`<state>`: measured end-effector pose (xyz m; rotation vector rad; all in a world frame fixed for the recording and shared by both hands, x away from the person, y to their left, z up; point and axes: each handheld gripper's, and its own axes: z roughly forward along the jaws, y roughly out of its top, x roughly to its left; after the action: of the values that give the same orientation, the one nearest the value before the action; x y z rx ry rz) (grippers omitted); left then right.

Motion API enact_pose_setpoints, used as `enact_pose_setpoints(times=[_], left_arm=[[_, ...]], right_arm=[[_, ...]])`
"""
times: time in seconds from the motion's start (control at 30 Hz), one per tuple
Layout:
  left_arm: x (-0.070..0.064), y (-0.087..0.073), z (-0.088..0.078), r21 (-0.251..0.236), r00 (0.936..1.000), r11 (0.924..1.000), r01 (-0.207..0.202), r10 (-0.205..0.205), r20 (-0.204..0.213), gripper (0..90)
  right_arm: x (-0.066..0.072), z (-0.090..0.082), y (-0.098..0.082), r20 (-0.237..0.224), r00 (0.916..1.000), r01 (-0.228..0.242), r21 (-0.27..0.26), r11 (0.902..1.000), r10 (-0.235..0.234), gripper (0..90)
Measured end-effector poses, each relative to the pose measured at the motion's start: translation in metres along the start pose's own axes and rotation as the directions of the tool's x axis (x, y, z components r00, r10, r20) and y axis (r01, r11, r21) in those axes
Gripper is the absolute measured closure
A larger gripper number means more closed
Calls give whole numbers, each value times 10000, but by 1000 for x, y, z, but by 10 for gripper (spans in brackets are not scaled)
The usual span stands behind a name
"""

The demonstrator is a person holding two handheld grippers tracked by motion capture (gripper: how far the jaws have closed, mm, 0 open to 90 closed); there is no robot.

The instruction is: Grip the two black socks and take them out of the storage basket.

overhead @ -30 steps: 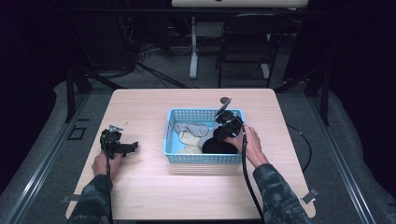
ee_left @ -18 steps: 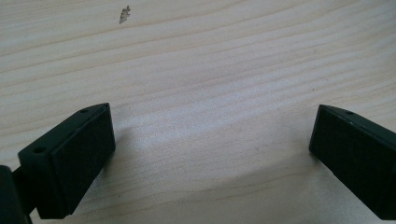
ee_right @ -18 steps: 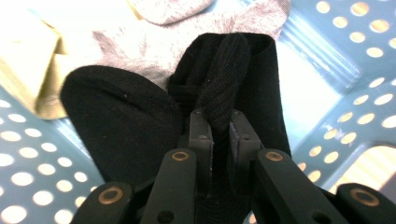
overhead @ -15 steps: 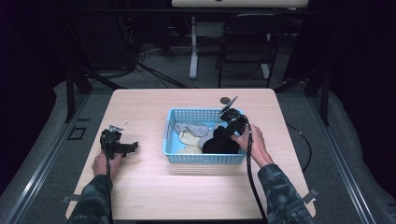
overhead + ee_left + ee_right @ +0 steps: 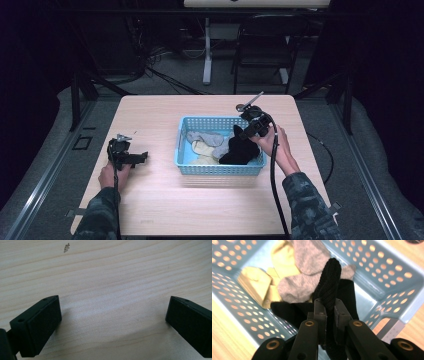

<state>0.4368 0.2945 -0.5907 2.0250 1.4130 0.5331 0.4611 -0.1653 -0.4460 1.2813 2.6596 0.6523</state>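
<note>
Black knit sock (image 5: 329,287) pinched above blue perforated plastic basket (image 5: 220,168).
Right gripper (image 5: 329,312) jaws clamp the sock; left gripper (image 5: 142,157) jaws wide, on wooden counter (image 5: 200,210) left of basket.

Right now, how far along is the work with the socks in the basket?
Done: the right claw is shut on the black sock, which hangs partly raised over the blue basket. In hand: lifting it out. Left: the grey sock and the yellow socks lie inside; the left claw rests open on the table.
</note>
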Motion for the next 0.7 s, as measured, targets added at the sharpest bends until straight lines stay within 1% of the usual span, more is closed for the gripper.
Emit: enact_pose_setpoints(times=[0.07,0.13,0.17,0.2,0.37,0.47,0.5,0.6,0.63,0.7], left_arm=[[0,0,0,2,10000,10000,1,-1,1,2],[0,0,0,-3,10000,10000,5,-5,0,2],[0,0,0,2,10000,10000,2,-2,0,2],[0,0,0,1,10000,10000,0,0,0,2],[0,0,0,0,10000,10000,1,-1,1,2],[0,0,0,-2,10000,10000,13,-13,0,2],[0,0,0,1,10000,10000,-2,2,2,2],[0,0,0,1,10000,10000,0,0,0,2],[0,0,0,2,10000,10000,1,-1,2,2],[0,0,0,-1,10000,10000,2,-2,0,2]], right_arm=[[2,-7,4,-12,9999,108,-126,9999,-108,836],[3,-12,7,-61,9999,119,-293,9995,-121,836],[4,-15,9,-101,9998,194,-293,9994,-197,836],[5,-18,11,-55,9998,193,-390,9991,-195,836],[5,-26,16,-154,9994,308,-456,9985,-315,837],[7,-32,19,-172,9994,302,-633,9975,-313,837],[8,-33,20,-172,9995,239,-693,9973,-251,837],[9,-38,22,-95,9993,349,-635,9974,-355,836],[9,-39,23,-155,9993,328,-706,9970,-340,836],[9,-44,25,-94,9991,393,-791,9961,-401,837]])
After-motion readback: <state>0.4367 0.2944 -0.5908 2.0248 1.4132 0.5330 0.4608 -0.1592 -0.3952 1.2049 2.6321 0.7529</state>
